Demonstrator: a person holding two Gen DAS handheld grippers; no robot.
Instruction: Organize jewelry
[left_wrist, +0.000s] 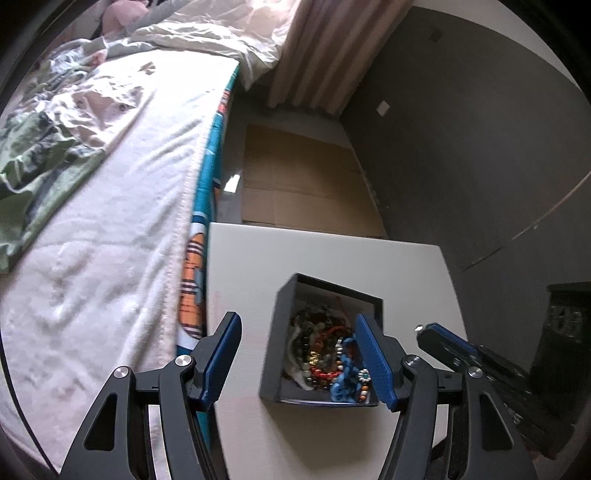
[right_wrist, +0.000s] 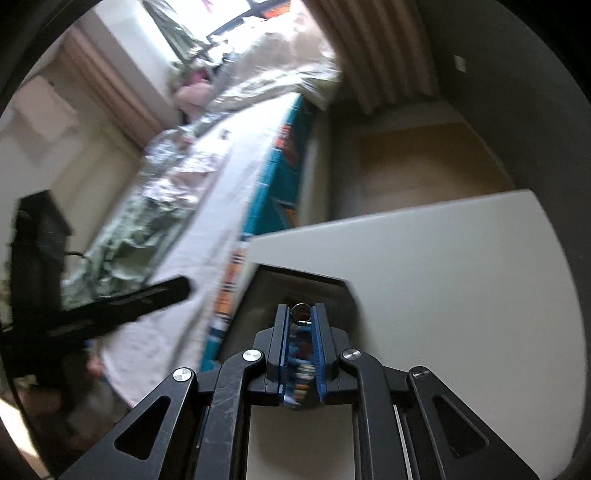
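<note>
Beaded jewelry (left_wrist: 325, 354) fills the box (left_wrist: 280, 332) between the spread left hand-held gripper (left_wrist: 295, 362); right hand-held gripper (right_wrist: 301, 354) clamps beads.

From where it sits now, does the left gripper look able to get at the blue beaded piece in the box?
Probably yes. The left gripper is open above the black box, which has no lid on, and the blue beaded piece lies on top near its right finger.
</note>
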